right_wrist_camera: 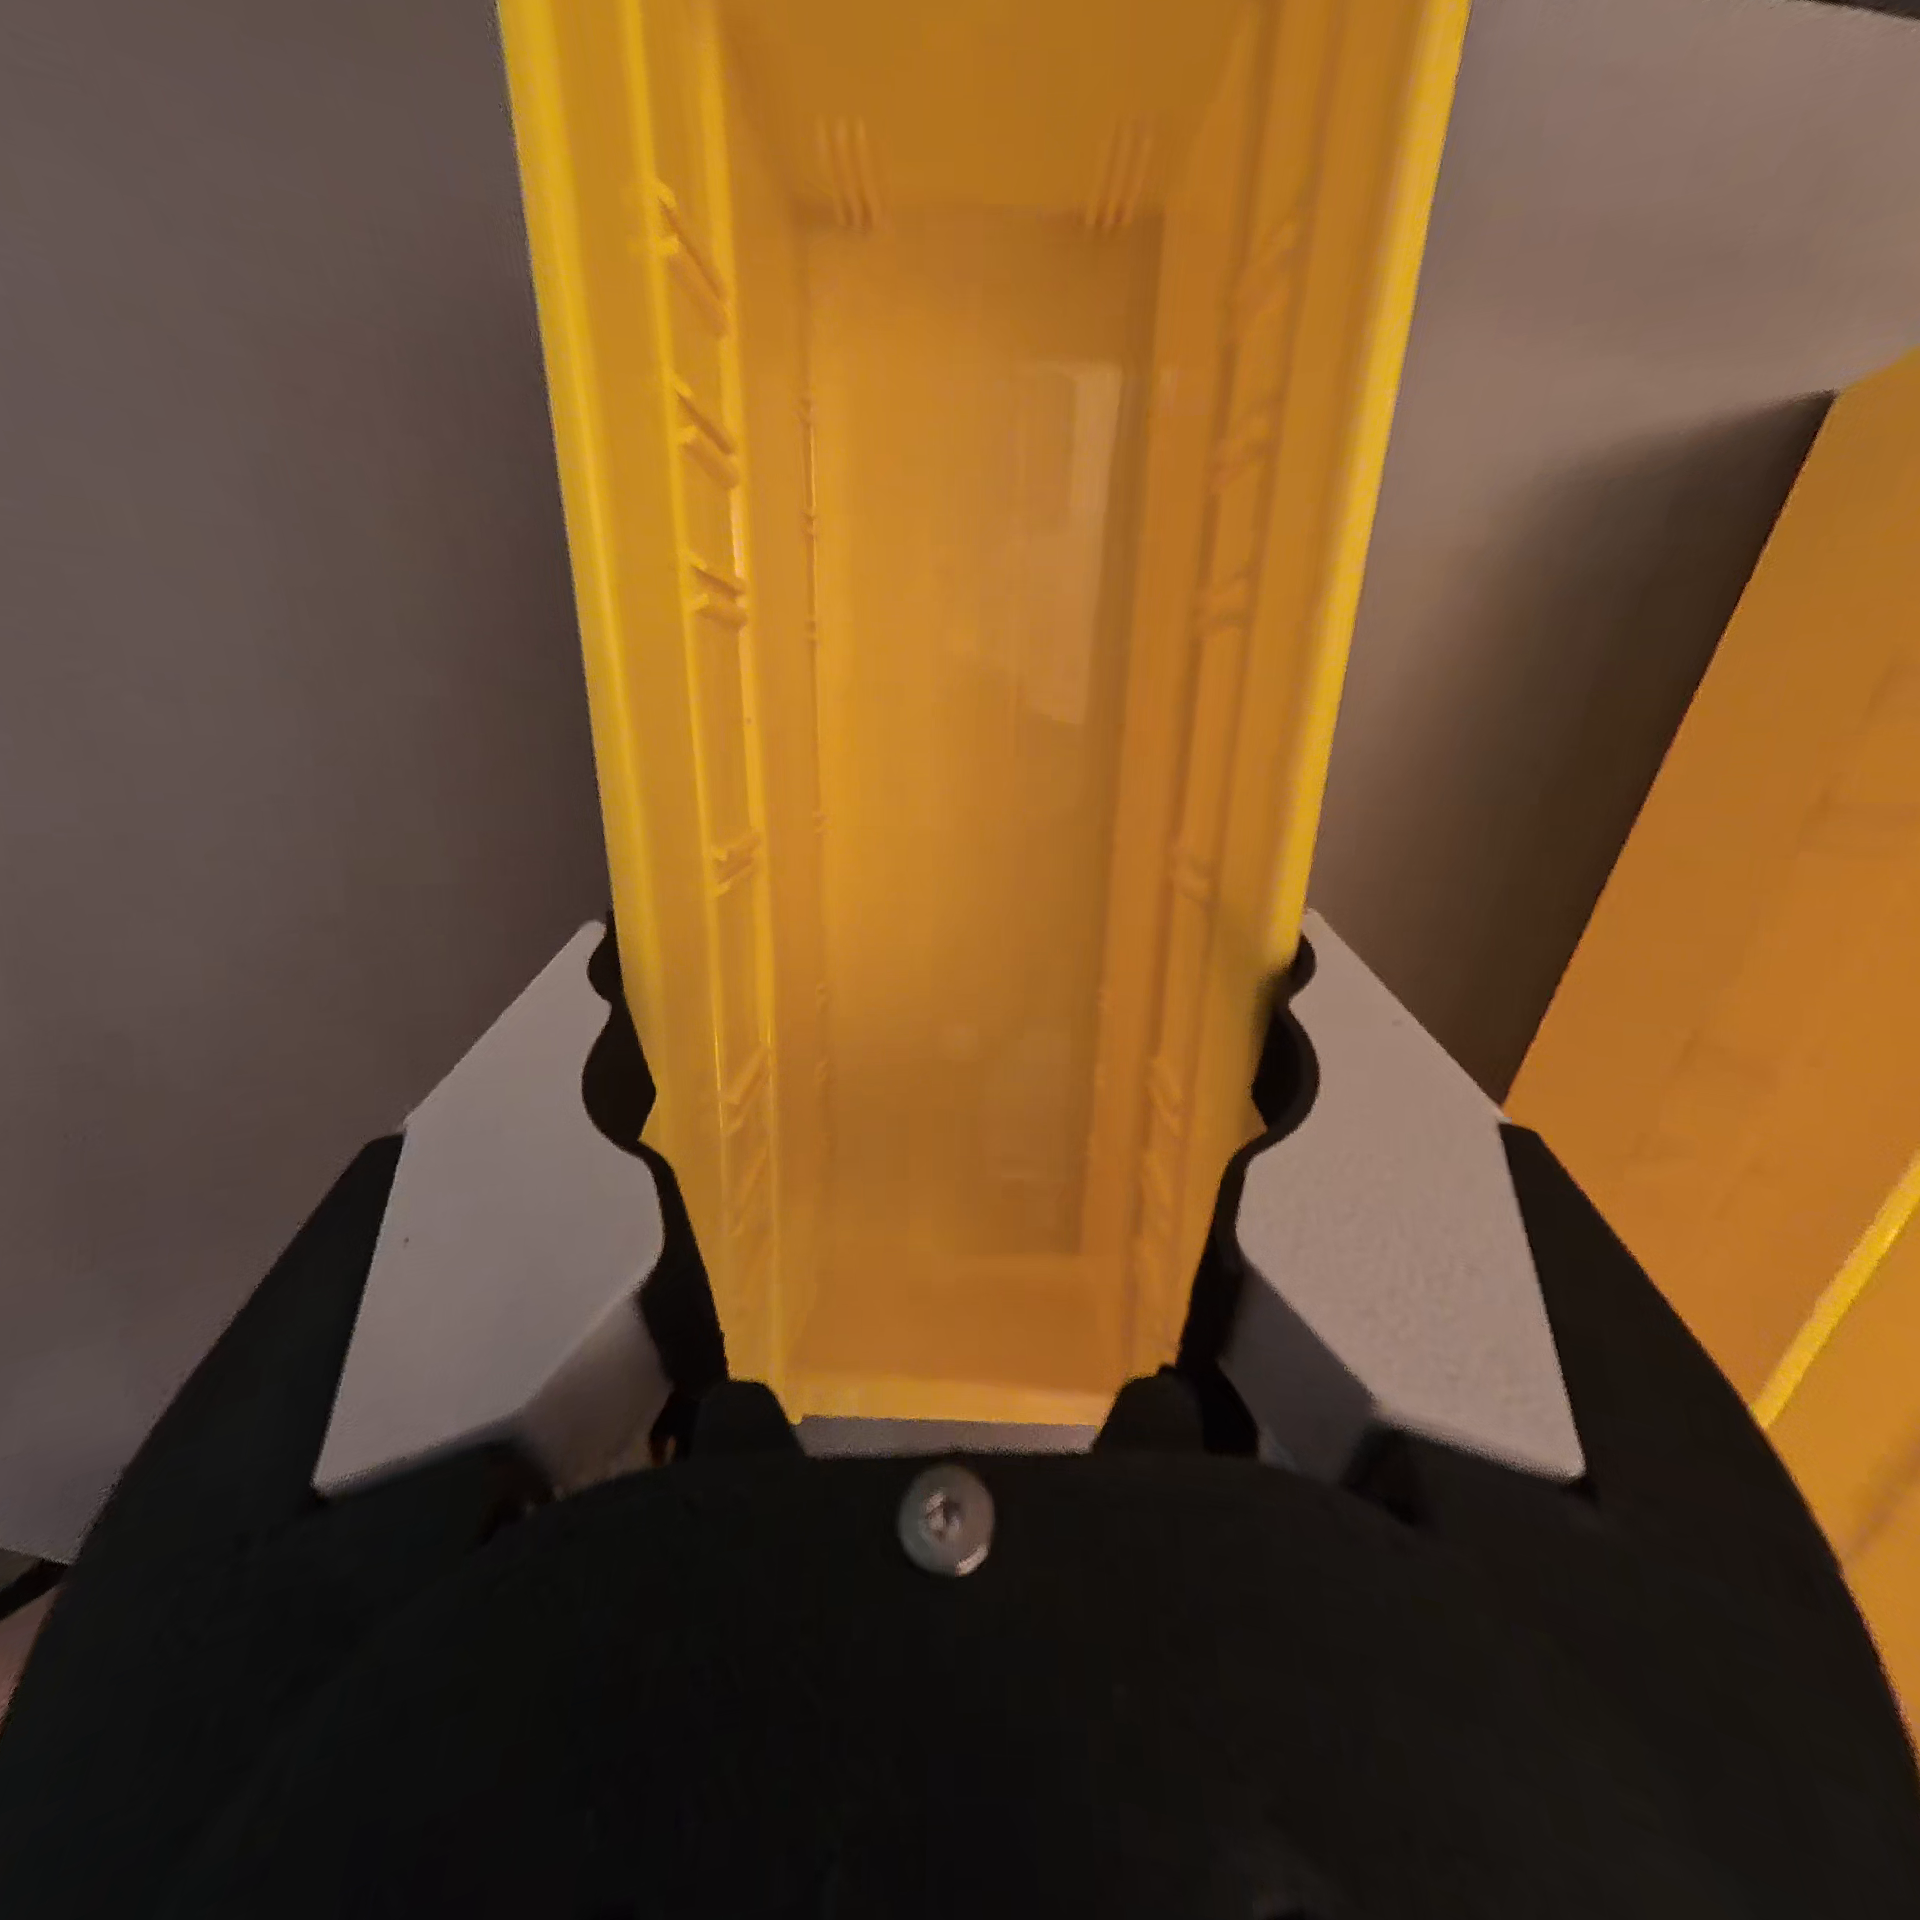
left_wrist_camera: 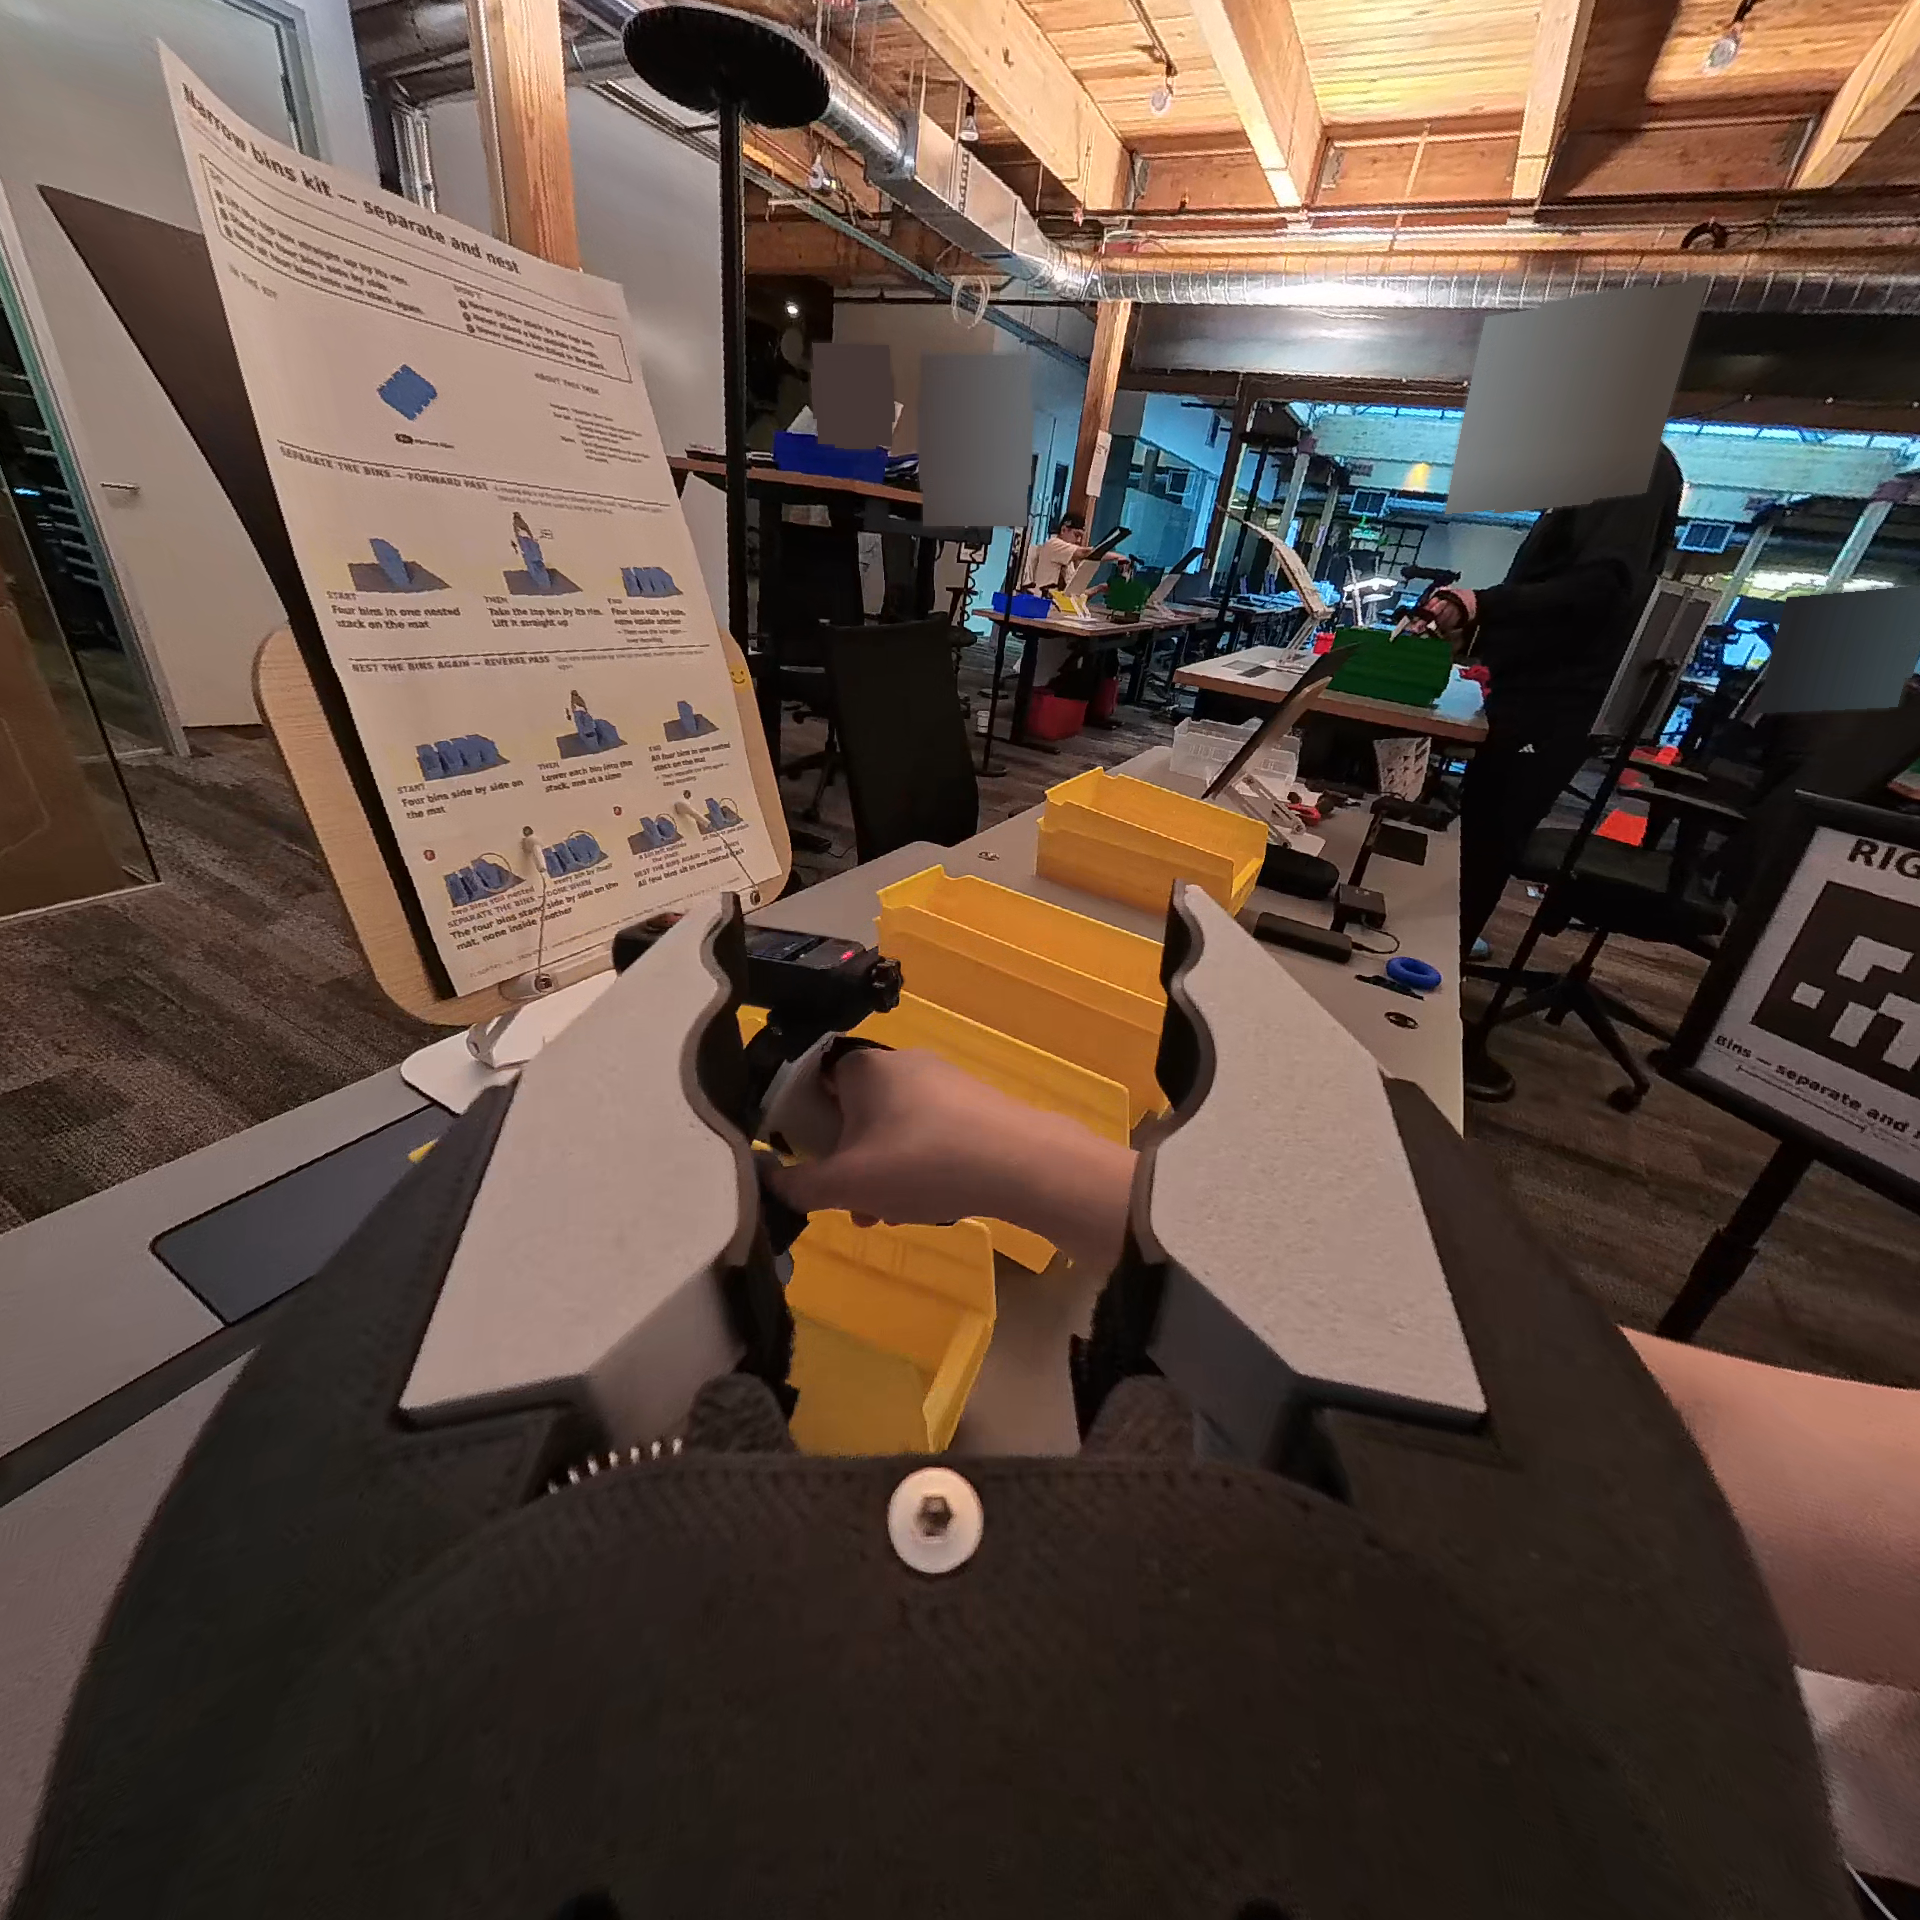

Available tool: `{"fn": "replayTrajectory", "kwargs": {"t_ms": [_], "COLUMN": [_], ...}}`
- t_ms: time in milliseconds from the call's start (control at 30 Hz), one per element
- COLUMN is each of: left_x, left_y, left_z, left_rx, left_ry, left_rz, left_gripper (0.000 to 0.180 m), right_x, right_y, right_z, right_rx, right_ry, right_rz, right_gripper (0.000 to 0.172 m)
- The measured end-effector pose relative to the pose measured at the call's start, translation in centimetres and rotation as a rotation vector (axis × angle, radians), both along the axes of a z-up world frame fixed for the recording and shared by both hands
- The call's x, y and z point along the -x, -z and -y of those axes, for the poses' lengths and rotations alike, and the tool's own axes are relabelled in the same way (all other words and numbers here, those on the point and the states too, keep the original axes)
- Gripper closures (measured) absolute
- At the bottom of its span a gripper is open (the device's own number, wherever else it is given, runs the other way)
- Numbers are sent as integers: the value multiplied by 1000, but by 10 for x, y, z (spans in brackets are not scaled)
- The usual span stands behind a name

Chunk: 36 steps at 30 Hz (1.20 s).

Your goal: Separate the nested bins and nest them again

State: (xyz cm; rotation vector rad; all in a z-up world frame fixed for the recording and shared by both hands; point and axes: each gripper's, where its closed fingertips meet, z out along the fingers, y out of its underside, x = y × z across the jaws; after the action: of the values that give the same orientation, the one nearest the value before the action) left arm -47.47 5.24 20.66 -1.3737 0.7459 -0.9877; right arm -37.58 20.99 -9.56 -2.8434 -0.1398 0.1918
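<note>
In the right wrist view a long yellow bin [right_wrist_camera: 966, 727] stands on the grey table [right_wrist_camera: 260, 623], its open top facing me. My right gripper [right_wrist_camera: 951, 935] is open wide around one end of it, with a pad [right_wrist_camera: 618, 1039] beside each long wall. A second yellow bin [right_wrist_camera: 1714, 831] stands just to its right. In the left wrist view my left gripper [left_wrist_camera: 951, 904] is open and empty above the table. Below it a hand holds the right gripper [left_wrist_camera: 810, 977] over the near bin [left_wrist_camera: 894, 1340]. Three more yellow bins [left_wrist_camera: 1023, 951] stand in a row beyond.
An instruction sheet on a stand [left_wrist_camera: 468, 623] and a lamp pole [left_wrist_camera: 738, 416] are at the left. Black devices and a blue ring [left_wrist_camera: 1413, 974] lie at the table's right edge. A marker sign [left_wrist_camera: 1818, 987] and a standing person [left_wrist_camera: 1558, 644] are at the right.
</note>
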Motion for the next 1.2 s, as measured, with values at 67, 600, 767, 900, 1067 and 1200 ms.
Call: {"fn": "replayTrajectory", "kwargs": {"t_ms": [67, 600, 767, 900, 1067, 1200], "left_x": [0, 3, -10, -21, -30, -34], "left_y": [0, 3, 15, 20, 26, 31], "left_z": [1, -8, -17, -15, -15, -20], "left_rx": [-1, 16, 49, 41, 38, 52], "left_ry": [1, -31, -35, -38, -45, -48], "left_rz": [1, -5, -58, -101, -142, -160], "left_gripper": [101, 101, 99, 99, 99, 99], "right_x": [0, -172, -311, -375, -380, -377], "right_y": [1, -251, -239, -172, -96, -56], "right_z": [3, 22, 51, 62, 54, 46], "right_rx": [14, -710, -555, -378, -228, -112], "right_ry": [-18, -172, -29, 111, 170, 129], "right_rz": [21, 171, 256, 131, -46, 48], "right_gripper": [47, 61, 80, 67, 24, 22]}}
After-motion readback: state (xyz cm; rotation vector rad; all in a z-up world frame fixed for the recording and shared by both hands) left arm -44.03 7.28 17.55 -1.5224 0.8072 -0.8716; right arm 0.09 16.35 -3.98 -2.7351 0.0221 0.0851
